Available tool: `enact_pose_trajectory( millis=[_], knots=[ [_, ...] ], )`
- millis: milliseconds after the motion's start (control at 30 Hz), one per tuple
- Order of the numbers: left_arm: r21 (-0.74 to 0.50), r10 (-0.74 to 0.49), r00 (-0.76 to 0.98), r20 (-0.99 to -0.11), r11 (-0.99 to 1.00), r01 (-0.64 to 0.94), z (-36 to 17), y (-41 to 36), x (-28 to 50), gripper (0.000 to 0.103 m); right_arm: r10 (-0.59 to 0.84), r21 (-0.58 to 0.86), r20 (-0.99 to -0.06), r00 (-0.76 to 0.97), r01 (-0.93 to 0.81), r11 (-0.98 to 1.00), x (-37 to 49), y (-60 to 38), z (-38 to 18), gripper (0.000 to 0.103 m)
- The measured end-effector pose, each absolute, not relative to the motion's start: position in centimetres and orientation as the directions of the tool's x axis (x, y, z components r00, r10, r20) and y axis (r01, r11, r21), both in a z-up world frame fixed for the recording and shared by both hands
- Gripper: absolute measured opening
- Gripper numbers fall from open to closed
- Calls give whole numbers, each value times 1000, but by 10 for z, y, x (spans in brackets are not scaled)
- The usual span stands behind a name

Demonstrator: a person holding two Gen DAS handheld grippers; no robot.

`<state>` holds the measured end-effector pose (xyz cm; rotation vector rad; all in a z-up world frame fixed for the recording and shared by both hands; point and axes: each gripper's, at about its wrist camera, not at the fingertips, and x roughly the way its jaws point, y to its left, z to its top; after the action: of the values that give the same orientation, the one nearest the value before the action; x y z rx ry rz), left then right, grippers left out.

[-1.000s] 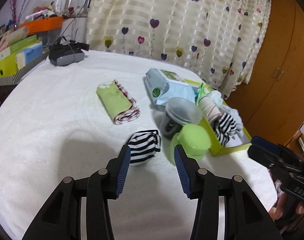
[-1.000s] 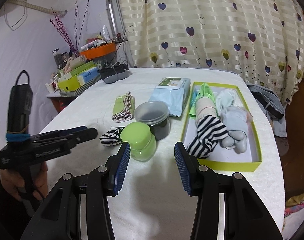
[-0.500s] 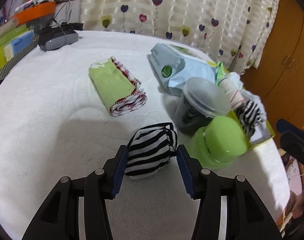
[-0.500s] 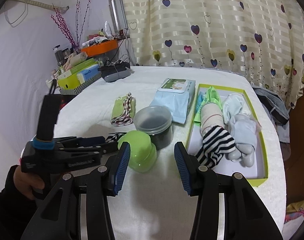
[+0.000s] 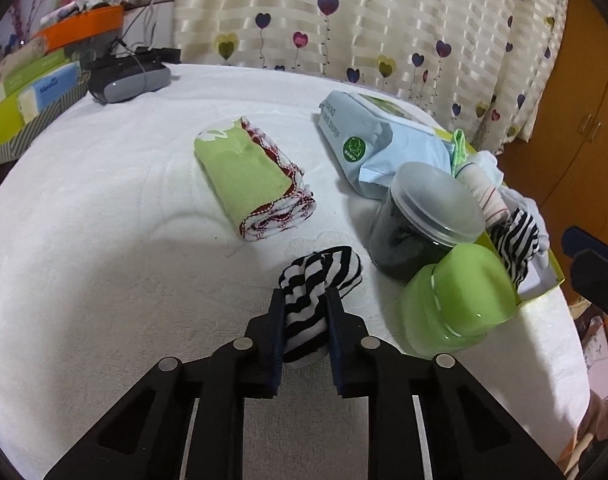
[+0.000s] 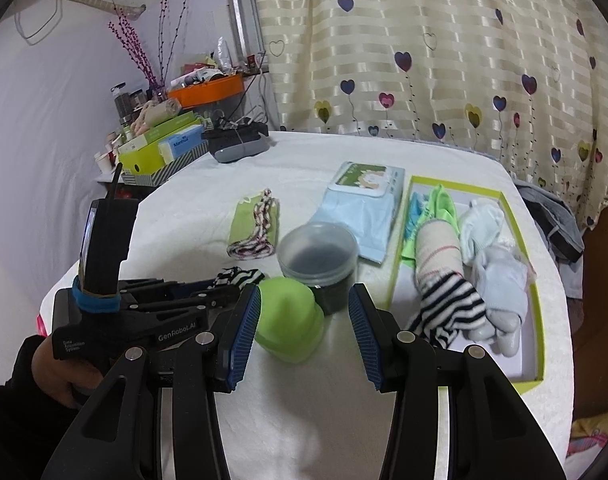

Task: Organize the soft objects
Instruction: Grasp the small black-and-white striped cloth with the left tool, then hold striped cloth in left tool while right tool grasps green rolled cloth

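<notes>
Left gripper, black with blue-padded jaws just closed, pinching a black-and-white striped rolled sock. Right gripper, jaws parted, empty, angled downward.

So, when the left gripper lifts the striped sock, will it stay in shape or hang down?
Probably it droops: the striped sock is soft knit, already squeezed narrow where the left gripper has just closed on it. The free end likely dangles. It looks light and unlikely to slip from the ribbed pads.
</notes>
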<state>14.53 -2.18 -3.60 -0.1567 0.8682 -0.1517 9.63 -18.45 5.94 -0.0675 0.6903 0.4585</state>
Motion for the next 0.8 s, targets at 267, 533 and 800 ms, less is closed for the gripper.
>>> enact_pose_trajectory(
  millis=[267, 533, 800],
  knots=[
    [-258, -205, 690, -694, 966, 28, -18, 6, 132, 16, 389, 54, -631, 672, -462, 885, 108, -156, 66, 47],
    [-305, -158, 735, -660, 950, -69, -11, 51, 127, 16, 389, 8, -658, 645, -511, 860, 134, -109, 69, 47],
    [-363, -155, 751, -642, 924, -120, -16, 85, 126, 16, 344, -33, -754, 559, -555, 831, 181, -58, 49, 47]
  ],
)
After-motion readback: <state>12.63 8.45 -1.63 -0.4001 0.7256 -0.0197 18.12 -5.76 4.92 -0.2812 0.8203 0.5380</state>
